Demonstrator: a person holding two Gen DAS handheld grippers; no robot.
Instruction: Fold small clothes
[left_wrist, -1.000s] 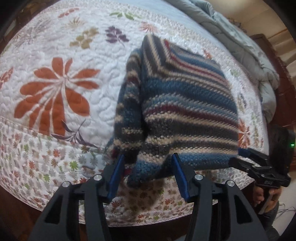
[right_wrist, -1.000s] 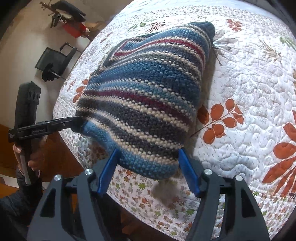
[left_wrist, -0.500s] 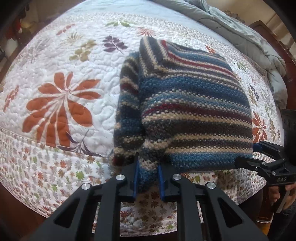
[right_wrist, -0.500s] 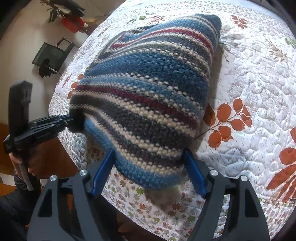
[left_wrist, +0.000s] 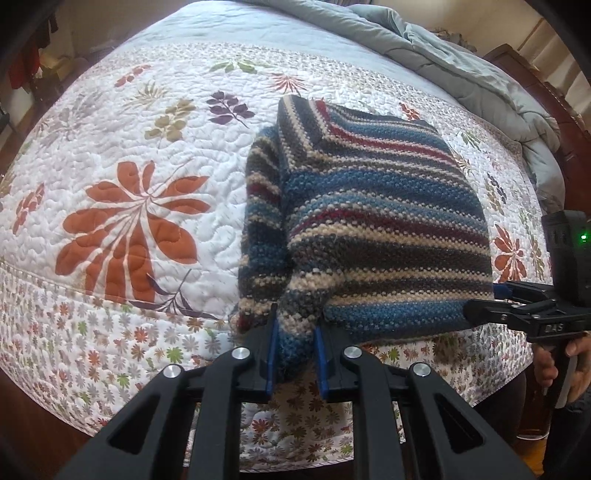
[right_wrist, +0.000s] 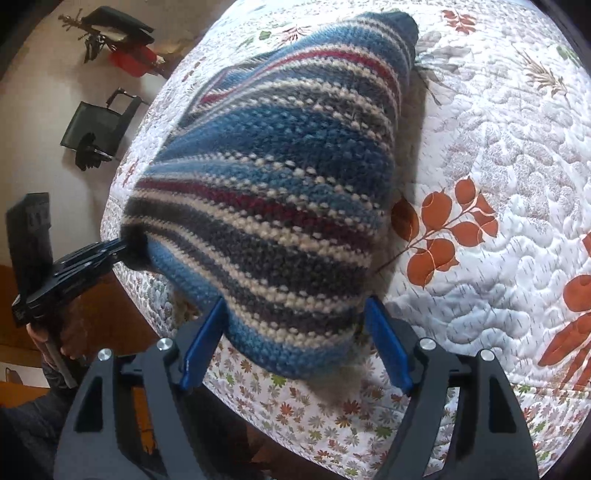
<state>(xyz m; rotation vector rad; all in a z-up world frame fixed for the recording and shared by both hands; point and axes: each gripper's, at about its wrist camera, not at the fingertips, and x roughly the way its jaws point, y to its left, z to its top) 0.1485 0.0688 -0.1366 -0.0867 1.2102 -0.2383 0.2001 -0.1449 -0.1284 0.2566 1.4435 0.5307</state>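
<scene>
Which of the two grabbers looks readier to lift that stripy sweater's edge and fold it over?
Probably the left gripper: it is shut on the sweater hem. The right gripper is open, its fingers only straddling the other corner.

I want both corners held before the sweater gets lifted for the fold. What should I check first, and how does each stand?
1. Left gripper shut on the striped sweater hem corner: ok.
2. Right gripper shut on the sweater: not ok, its fingers stand apart around the corner.
3. Sweater lies on the quilt: ok.
4. Sleeve folded alongside the body: ok.
5. Layers under the hem caught evenly: cannot tell.
</scene>
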